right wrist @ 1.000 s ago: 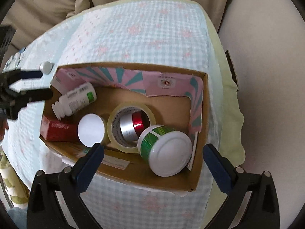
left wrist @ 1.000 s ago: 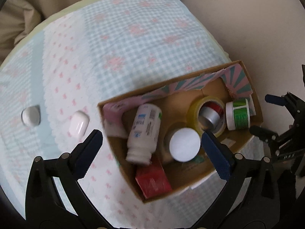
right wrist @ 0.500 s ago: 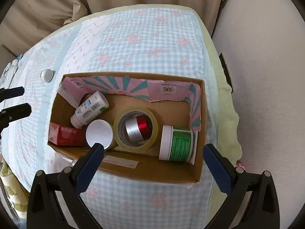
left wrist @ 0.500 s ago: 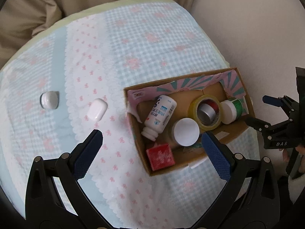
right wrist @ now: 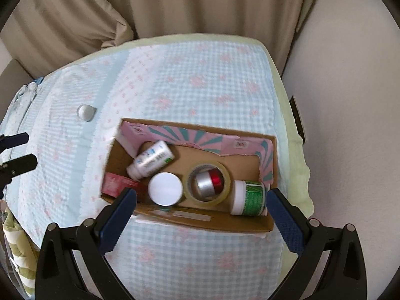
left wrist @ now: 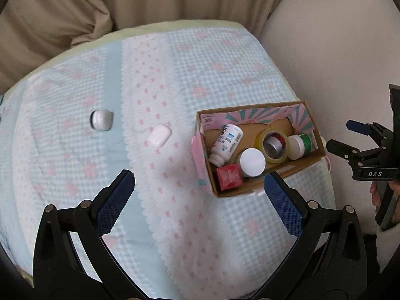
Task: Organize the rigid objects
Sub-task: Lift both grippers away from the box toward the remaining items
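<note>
The cardboard box point(right wrist: 200, 221) sits near the right edge of the bed point(left wrist: 225, 57), holding a white pill bottle point(right wrist: 152, 160), red carton point(right wrist: 116, 183), white-lidded jar point(right wrist: 165, 188), tape roll point(right wrist: 208, 183) and green-labelled jar point(right wrist: 248, 197). A white earbud case point(left wrist: 160, 135) and round white puck point(left wrist: 101, 120) lie on the quilt left of it. Left gripper point(left wrist: 197, 195) and right gripper point(right wrist: 201, 215) both hang empty, jaws wide

A home bedroom: quilted floral bedspread point(left wrist: 175, 80), beige curtains point(right wrist: 175, 5) behind.
</note>
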Available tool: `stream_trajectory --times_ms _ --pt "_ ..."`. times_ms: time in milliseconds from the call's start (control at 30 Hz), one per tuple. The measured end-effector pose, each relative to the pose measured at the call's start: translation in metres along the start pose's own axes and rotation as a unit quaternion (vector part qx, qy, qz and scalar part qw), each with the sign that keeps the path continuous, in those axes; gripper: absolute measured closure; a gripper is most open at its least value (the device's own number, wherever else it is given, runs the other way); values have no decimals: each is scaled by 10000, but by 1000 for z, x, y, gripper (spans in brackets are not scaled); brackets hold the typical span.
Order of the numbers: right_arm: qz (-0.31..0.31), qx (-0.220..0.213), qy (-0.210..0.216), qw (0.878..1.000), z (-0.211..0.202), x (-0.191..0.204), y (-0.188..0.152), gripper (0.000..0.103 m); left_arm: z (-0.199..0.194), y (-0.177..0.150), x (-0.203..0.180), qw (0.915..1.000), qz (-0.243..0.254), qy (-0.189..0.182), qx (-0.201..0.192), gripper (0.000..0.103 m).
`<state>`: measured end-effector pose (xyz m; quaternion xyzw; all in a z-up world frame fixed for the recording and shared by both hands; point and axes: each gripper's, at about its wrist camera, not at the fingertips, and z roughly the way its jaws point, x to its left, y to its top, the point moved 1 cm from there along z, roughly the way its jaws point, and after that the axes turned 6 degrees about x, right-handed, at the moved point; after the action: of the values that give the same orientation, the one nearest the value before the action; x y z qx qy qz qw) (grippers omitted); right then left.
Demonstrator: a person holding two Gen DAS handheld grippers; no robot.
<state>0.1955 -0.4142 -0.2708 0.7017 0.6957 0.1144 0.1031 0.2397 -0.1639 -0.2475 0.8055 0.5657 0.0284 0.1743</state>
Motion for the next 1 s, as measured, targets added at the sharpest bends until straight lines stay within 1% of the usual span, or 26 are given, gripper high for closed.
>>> stream_trajectory --times_ms 133,233,333,400,500,567,700,733,867,1000 --pt "-121 -212 -60 9997 -29 29 2 0 -25 -11 16 9999 -54 -44 -146 0" --pt "-154 -349 -49 9993 -53 59 4 0 -47 -19 33 9996 -50 -43 -281 0" --pt "-137 -456 -1 9989 -70 85 5 0 -74 -28 58 9986 -117 -66 -517 0" --pt "-145 -538 -25 9984 -80 107 7 0 -88 -33 75 9981 -154 -60 -600 0" --pt "-150 -701 52 9974 -92 144 10 0 -104 -40 105 9972 -231 95 -708 0" --pt "-153 -763 85 9969 -95 165 13 0 -112 -45 131 9963 -341 163 -766 0" --pt "-79 -878 4 9961 -96 205 16 0 -119 -49 171 9954 -474 195 -815 0" --pt "22 -878 -19 9961 -94 217 17 0 -118 -49 180 9954 -483 168 -810 0" --pt "458 -838 64 9954 -82 243 19 0 -114 -47 213 9961 -400 145 -770 0" --pt "1009 -703 -59 9924 -60 264 22 0 -95 -37 243 9974 -280 130 -656 0"
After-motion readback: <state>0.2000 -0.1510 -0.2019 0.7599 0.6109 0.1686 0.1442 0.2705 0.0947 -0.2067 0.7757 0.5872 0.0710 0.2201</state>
